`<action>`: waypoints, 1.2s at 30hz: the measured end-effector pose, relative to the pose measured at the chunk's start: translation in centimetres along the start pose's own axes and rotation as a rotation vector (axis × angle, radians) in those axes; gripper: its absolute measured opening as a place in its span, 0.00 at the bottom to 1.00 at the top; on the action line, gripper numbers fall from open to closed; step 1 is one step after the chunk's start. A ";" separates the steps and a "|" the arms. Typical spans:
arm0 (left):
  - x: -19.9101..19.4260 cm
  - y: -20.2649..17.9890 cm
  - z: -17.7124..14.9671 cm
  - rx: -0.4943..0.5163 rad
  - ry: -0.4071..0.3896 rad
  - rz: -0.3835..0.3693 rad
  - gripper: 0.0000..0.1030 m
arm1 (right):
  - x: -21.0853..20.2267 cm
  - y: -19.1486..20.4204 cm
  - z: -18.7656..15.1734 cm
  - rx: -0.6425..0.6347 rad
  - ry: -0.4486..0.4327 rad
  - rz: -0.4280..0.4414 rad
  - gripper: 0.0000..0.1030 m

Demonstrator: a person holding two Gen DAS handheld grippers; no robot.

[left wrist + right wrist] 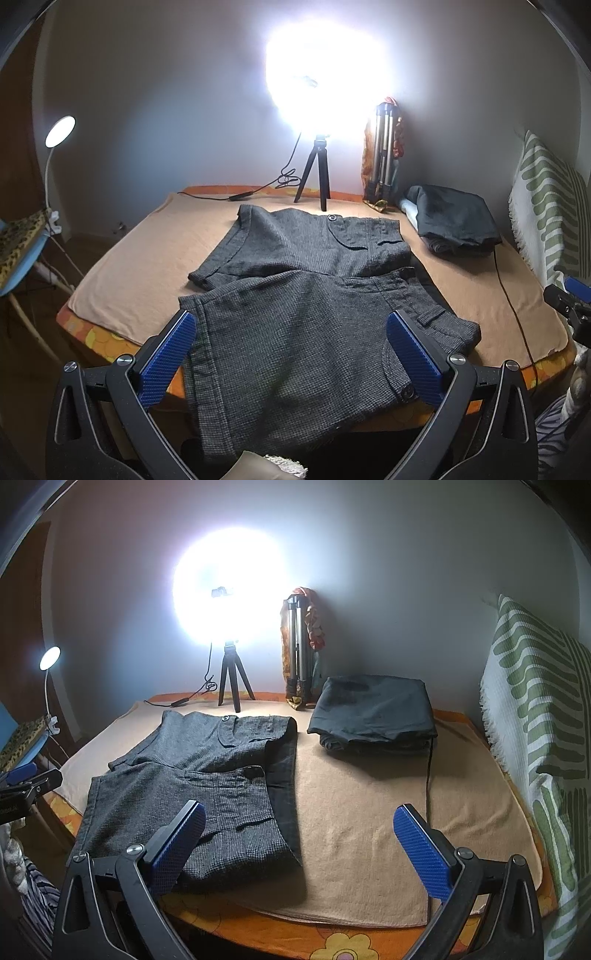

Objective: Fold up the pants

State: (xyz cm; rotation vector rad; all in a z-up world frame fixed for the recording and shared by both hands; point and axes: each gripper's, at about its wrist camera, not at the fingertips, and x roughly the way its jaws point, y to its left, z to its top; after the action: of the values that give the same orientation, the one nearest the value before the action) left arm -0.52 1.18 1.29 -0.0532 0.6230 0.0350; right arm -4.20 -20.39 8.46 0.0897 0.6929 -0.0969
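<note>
Both my grippers, left gripper [291, 332] and right gripper [299, 827], hang wide open, gripping nothing.
Grey pants [295, 295] overhang the bed's edge [92, 336]; a one-layer pinch could drag them off.

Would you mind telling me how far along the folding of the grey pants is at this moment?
Done: dark folded clothes are stacked at the back of the beige blanket. In hand: nothing yet; the left hand-held gripper and right hand-held gripper are both open and empty. The grey pants lie spread, near edge hanging off the bed. Left: apparently all the folding of this pair.
</note>
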 end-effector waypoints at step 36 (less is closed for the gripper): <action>-0.1 -0.3 -0.2 0.008 -0.008 0.011 1.00 | -0.2 0.4 0.1 0.008 -0.002 0.022 1.00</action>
State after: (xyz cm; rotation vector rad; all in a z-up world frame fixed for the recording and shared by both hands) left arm -0.68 0.88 1.18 -0.0425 0.6154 0.0432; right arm -4.25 -19.96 8.66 0.1049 0.6892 -0.0790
